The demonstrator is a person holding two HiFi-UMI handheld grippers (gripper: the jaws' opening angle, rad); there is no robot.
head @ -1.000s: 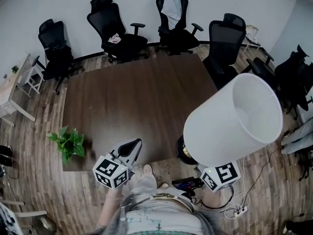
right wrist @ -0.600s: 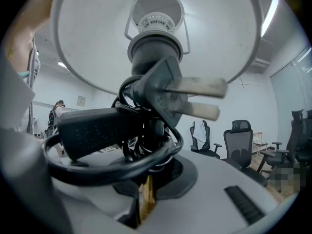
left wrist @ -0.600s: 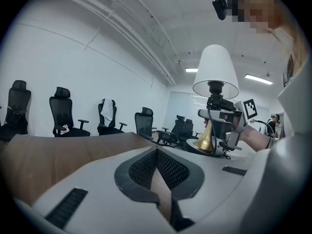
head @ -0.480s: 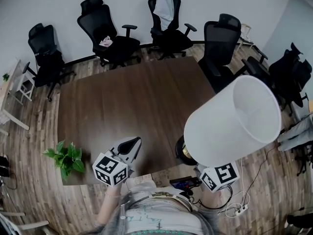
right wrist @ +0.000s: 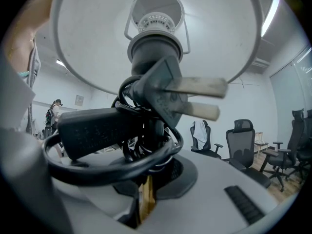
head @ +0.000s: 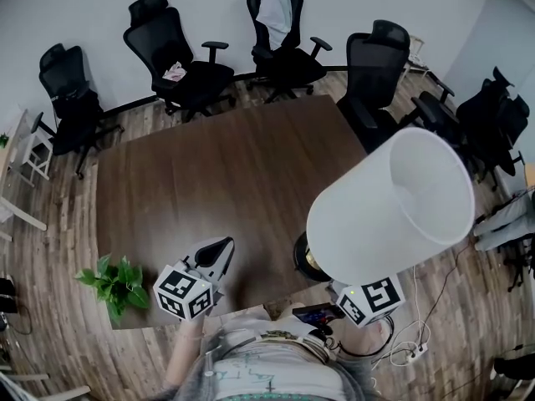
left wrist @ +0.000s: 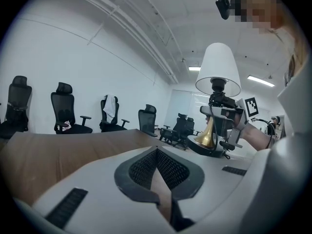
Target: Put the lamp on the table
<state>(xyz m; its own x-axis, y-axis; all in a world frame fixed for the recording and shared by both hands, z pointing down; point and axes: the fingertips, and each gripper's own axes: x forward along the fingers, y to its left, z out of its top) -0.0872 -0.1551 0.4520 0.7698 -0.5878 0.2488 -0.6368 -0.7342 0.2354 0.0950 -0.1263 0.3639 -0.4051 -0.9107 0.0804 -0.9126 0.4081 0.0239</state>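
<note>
The right tool (right wrist: 146, 191) is clenched on the lamp (head: 393, 207), its jaws pinching the brass stem (right wrist: 145, 199) low down. The white shade (head: 401, 195) fills the right middle of the head view, tipped so that its open top faces the camera. The lamp's dark round base (head: 303, 256) sits at the lower right edge of the brown tabletop (head: 217, 174); whether it touches the wood I cannot tell. In the right gripper view a black cord (right wrist: 97, 165) is coiled about the lamp's neck just under the shade, with a two-pin plug (right wrist: 190, 94) sticking out to the right.

The left tool (head: 219, 249) is clenched on nothing, its jaws drawn to a point over the lower edge of the tabletop, left of the lamp and well apart from it.

A leafy green plant (head: 113, 282) stands at the tabletop's lower left corner. Black office chairs (head: 180, 61) ring the upper edge, and a power strip (head: 415, 353) lies on the wooden floor at lower right.
</note>
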